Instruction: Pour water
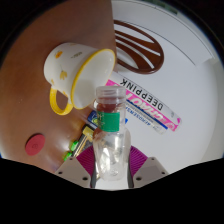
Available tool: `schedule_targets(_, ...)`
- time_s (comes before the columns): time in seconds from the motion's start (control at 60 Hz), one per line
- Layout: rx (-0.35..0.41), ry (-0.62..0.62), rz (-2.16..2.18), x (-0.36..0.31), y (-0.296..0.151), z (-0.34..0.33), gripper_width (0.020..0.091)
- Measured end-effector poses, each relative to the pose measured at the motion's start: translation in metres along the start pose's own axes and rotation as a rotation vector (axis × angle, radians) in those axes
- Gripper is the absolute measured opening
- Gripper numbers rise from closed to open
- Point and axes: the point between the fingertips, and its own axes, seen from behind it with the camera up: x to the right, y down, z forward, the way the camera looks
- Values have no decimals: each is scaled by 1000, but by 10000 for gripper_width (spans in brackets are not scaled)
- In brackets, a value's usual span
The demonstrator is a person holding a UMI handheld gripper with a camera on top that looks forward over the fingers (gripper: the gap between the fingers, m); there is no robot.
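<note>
A: What is seen nearest to the camera?

B: The gripper (111,172) is seen at 6 o'clock, with its two purple pads (84,160) on the inner faces. The jaws are closed on a clear plastic bottle (110,145), which is pressed from both sides at its lower body. The bottle is held nearly upright and has no cap. A green label band (108,119) is wrapped around its upper part.

A: And what is found just beyond the bottle?

B: A cup (76,72) is seen at about 11 o'clock from the bottle's mouth. It is white with yellow dots, a yellow rim and a yellow handle, and it is tilted strongly, so that its opening is turned toward the bottle. Whether the cup's rim is touched by the bottle's mouth cannot be told. Water cannot be made out in either of them.

A: What else is lying on the counter?

B: The white counter (190,100) carries a flat packet printed with "DEEPPINK" (147,108) at 3 o'clock from the bottle's neck, partly behind the bottle. A small pink round thing (35,144) lies at 9 o'clock. Farther off, at 1 o'clock, a brown striped mark (140,50) is seen on the white surface.
</note>
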Motion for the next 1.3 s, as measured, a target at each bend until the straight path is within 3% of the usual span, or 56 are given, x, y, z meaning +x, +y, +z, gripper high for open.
schedule_targets(0.4, 5, -140, 1066, 19, 60, -21, 419)
schedule_targets(0.667, 29, -355, 1819, -50, 72, -25, 424)
schedule_targets(1.083, 20, -522, 2050, -167, 21, -18, 440)
schedule_targets(1.2, 56, -454, 2068, -166, 24, -18, 444)
schedule_targets(1.3, 42, -443, 2087, -164, 24, -18, 506)
